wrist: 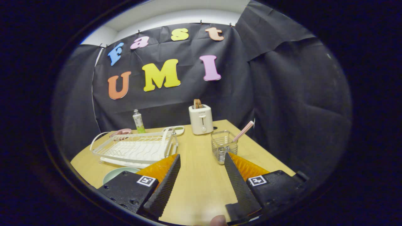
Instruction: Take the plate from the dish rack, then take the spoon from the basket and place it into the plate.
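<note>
My gripper (201,160) gapes wide over the desk (201,175), holding nothing. The plate (117,174) lies beside my left finger; the spoon (243,131) stands in the basket (223,147) ahead.

the gripper (201,163) hangs above the table (201,182) with its fingers (166,185) spread wide and only bare wood between them. the plate (117,174) lies flat on the table beside the left finger, just in front of the rack (135,150). the basket (223,146) stands just ahead of the right finger, with the spoon (244,130) leaning out of it. beyond them stand a toaster (201,119) and a tube (138,121).
</note>
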Tool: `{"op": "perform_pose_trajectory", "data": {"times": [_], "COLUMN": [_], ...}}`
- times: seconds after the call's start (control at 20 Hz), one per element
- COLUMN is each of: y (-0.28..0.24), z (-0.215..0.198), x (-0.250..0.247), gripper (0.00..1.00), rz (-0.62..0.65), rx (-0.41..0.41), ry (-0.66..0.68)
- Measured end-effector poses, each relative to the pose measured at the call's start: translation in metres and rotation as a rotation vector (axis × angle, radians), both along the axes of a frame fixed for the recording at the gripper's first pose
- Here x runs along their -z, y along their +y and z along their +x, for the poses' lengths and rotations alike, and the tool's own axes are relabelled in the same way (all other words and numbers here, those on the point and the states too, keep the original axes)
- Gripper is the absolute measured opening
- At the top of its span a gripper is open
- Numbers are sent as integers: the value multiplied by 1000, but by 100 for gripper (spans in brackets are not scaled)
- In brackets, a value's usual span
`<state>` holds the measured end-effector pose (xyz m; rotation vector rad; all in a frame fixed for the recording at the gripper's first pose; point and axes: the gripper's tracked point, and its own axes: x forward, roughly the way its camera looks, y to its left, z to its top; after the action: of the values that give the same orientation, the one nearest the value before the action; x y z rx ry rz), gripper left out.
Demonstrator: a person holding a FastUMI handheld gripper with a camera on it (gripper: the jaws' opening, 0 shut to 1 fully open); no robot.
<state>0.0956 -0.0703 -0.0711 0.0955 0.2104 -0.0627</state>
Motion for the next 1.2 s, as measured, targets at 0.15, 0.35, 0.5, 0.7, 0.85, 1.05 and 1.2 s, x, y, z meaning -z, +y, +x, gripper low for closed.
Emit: {"op": "perform_pose_trajectory", "data": {"times": [0.15,0.35,0.5,0.7,0.85,1.05,1.2], "y": [-31,-70,-86,-94,-91,-77,-63], "z": [30,76,110,138,151,160,161], "x": [2,22,29,28,32,30,23], "gripper": [92,91,89,81,72,51,29], "rz": [9,30,72,74,89,109,138], "rx": [-6,-29,-52,-77,-102,-142,-190], "ry": [-43,-29,-13,-21,-2,18,21]}}
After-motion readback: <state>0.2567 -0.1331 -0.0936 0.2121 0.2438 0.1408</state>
